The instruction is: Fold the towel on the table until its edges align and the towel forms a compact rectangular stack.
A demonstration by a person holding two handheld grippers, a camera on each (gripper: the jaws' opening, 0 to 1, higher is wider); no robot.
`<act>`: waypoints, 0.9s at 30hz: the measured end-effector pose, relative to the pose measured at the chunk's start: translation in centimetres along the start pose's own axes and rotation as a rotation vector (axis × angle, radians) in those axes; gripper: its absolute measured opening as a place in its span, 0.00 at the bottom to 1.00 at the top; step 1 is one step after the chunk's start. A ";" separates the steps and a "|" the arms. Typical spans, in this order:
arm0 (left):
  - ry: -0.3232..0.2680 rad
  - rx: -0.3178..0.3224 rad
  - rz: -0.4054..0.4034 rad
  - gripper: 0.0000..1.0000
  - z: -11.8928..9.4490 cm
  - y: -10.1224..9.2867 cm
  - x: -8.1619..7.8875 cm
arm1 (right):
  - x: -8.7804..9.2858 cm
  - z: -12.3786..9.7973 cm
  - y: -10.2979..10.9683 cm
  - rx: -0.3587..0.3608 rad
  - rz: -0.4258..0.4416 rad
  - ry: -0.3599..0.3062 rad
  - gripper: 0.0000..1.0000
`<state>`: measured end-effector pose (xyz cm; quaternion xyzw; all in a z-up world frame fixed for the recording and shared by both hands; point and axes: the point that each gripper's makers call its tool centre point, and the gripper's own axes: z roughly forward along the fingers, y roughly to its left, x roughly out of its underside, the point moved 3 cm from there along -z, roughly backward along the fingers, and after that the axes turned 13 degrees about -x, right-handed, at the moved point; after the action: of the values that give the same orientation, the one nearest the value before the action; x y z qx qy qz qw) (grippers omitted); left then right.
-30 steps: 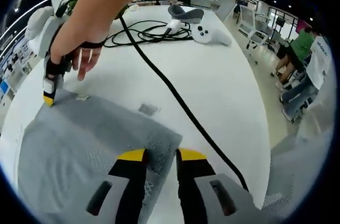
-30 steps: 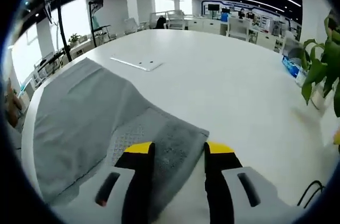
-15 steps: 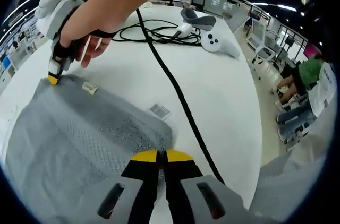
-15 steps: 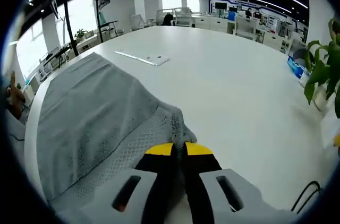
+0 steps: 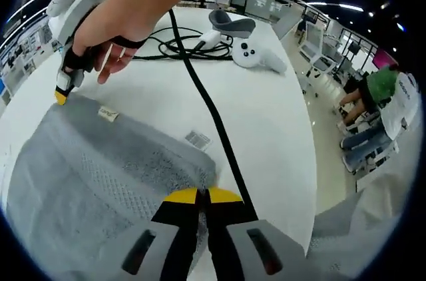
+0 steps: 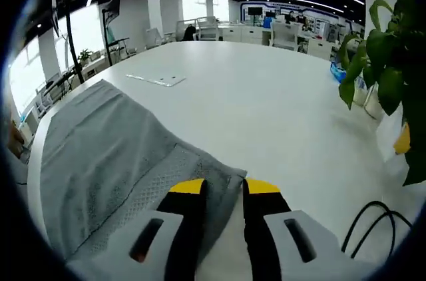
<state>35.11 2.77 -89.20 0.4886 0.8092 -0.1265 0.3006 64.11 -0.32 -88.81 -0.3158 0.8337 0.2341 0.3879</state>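
a: why is each gripper at a corner of the towel [image 5: 86, 188]?

b: my guess is a fold. the grey towel lies spread flat on the white bench [image 5: 266, 121]. the left gripper [image 5: 198, 196] has its jaws pinched nearly together on the towel's near corner. the right gripper [image 6: 222, 186] has the neighbouring corner bunched between its jaws, which stand a little apart with cloth in the gap. with two corners of one edge held, that edge can be carried over as one.

a: is either corner off the bench?

b: the cloth rises in a small ridge at each pair of jaws. whether it has cleared the surface, i cannot tell.

a: what does the left gripper view add?

b: the right gripper [image 5: 62, 88] seen from outside, in the person's hand [image 5: 110, 34], its yellow tip at the far corner. also the black cable [image 5: 213, 121] running past the towel's edge, a white controller [image 5: 256, 54] and two small labels [image 5: 108, 114] near the towel's edge.

a: and the right gripper view?

b: the towel's length running away, a flat white plate [image 6: 156, 80] beyond it, and a plant [image 6: 383, 48].
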 end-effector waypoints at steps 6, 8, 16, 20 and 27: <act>0.004 -0.002 0.070 0.03 0.0 -0.1 -0.1 | 0.0 1.4 0.2 -0.011 0.044 0.027 0.21; 0.005 0.000 0.071 0.03 0.0 -0.1 -0.1 | 0.0 1.3 0.1 0.010 0.013 0.050 0.20; 0.002 0.003 0.079 0.03 0.3 -0.1 -0.5 | 0.6 0.5 -0.4 0.032 0.026 0.079 0.19; -0.005 0.001 0.080 0.03 0.4 -0.1 -0.6 | 0.7 0.5 0.1 0.004 0.033 0.080 0.09; -0.032 -0.032 0.019 0.02 -0.3 0.3 -1.0 | -0.5 0.3 1.2 -0.028 0.043 0.056 0.01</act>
<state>35.58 2.40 -88.33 0.4893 0.8016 -0.1182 0.3226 63.66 0.81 -88.44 -0.3095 0.8475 0.2452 0.3547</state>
